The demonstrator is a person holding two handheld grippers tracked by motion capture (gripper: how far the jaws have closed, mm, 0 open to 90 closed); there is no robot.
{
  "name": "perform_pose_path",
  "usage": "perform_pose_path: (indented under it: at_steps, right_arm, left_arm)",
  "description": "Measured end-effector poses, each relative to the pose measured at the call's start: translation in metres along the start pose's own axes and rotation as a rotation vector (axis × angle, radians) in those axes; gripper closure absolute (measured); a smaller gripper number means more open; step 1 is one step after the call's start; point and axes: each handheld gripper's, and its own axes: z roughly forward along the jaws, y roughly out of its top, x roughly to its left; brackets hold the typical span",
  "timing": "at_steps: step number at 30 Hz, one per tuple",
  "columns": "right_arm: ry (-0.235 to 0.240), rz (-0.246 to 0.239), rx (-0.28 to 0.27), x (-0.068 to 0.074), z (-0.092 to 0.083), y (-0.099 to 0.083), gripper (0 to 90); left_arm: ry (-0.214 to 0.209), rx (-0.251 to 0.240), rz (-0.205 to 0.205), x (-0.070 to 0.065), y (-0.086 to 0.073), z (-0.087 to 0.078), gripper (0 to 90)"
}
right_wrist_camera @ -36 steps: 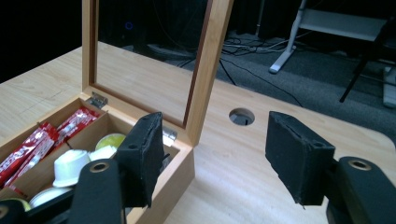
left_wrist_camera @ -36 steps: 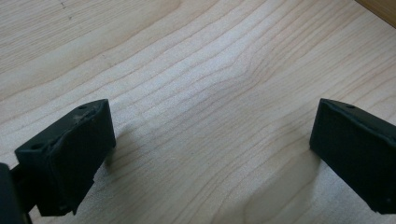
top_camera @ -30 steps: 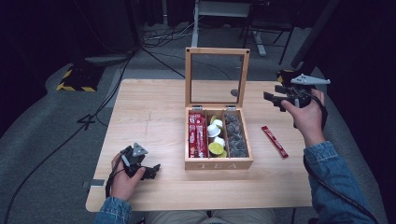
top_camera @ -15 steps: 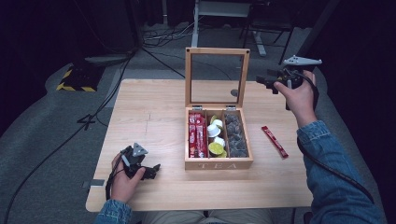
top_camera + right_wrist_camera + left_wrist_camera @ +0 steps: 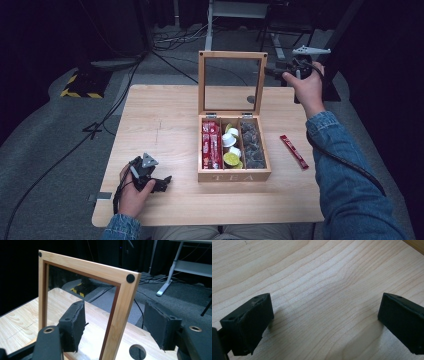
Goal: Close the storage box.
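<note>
Tea box (image 5: 234,175) sits mid-table (image 5: 160,120) w/ lid (image 5: 232,55) upright at its far edge, right gripper (image 5: 282,72) just right of lid, stick pkt (image 5: 294,151) right of box, left gripper (image 5: 162,184) near-left of box, sachets (image 5: 211,145) & capsules (image 5: 230,147) inside.

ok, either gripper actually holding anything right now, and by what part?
Nothing held. The right gripper is open, its jaws either side of the tea box lid's side rail, pads apart from it. The left gripper is open over bare table.
</note>
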Motion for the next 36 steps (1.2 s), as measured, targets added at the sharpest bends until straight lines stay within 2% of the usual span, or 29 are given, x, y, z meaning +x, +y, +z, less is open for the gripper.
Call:
perform_pose_path:
  at_steps: [9, 20, 26, 31, 36]
  right_arm:
    - [0.012, -0.005, 0.025, -0.007, 0.03, 0.003, 34.6]
    - [0.026, 0.018, 0.058, -0.011, 0.051, 0.001, 36.1]
    - [0.037, 0.028, 0.066, -0.013, 0.056, 0.001, 38.5]
    - [0.057, 0.024, 0.076, -0.013, 0.058, 0.001, 46.9]
    - [0.056, 0.025, 0.074, -0.013, 0.056, 0.001, 50.9]
  left_arm:
    - [-0.003, -0.001, 0.001, 0.0, 0.001, 0.001, 0.1]
    - [-0.001, 0.001, 0.003, 0.0, 0.001, 0.001, 0.1]
    - [-0.002, 0.001, 0.003, 0.0, 0.001, 0.001, 0.1]
    - [-0.001, 0.001, 0.003, 0.0, 0.001, 0.001, 0.1]
    - [-0.002, 0.001, 0.003, 0.0, 0.001, 0.001, 0.1]
